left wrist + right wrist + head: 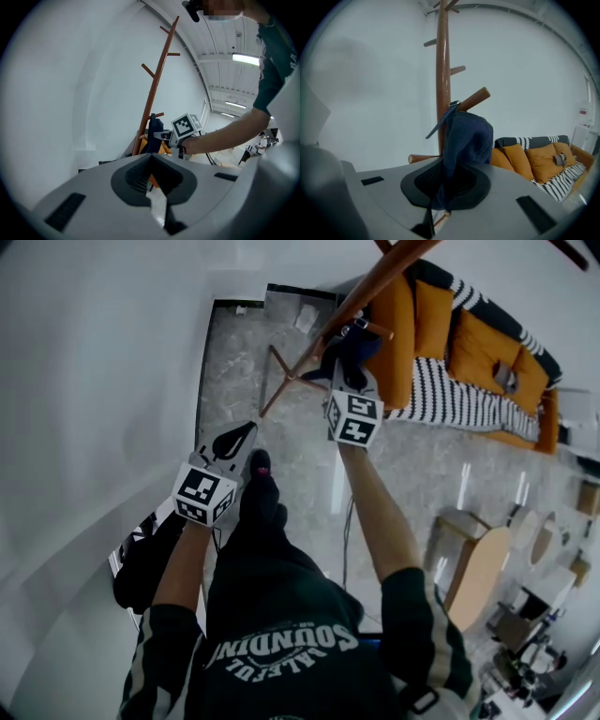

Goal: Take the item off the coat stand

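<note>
Navy cap [468, 136] at coat stand [442, 56] peg, tight between right gripper [445, 180] jaws; left gripper [151, 176] closed, empty.

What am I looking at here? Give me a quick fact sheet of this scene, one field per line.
Setting: room with a white wall and a sofa with orange cushions
Stand: wooden coat stand with angled pegs
Item: dark blue cap, hanging at a lower peg
Right gripper: shut on the cap's fabric
Left gripper: jaws together, nothing between them, held back from the stand
Task stage: cap gripped, not yet clear of the stand
</note>
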Demonstrator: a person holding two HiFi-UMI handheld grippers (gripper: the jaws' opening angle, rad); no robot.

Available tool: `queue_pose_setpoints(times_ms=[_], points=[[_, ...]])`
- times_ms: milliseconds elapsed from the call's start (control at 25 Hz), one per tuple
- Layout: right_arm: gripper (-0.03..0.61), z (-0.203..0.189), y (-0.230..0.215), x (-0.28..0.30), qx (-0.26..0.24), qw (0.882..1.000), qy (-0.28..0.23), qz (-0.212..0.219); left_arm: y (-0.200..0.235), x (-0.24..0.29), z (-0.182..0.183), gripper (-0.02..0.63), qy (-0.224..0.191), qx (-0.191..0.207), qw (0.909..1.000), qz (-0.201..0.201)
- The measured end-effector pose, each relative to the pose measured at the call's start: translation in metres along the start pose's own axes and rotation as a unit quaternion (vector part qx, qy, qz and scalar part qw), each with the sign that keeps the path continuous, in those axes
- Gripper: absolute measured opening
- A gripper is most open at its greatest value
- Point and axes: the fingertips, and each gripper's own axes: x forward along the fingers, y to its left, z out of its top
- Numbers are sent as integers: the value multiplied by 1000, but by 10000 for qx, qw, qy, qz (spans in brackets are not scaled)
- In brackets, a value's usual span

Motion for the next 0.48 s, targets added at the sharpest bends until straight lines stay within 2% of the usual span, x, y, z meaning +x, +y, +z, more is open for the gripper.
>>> queue_pose_setpoints(times_ms=[480], points=[[23, 22, -14, -37, -97, 9998, -145, -69, -23, -12, 19, 0, -130, 114, 9998, -30]])
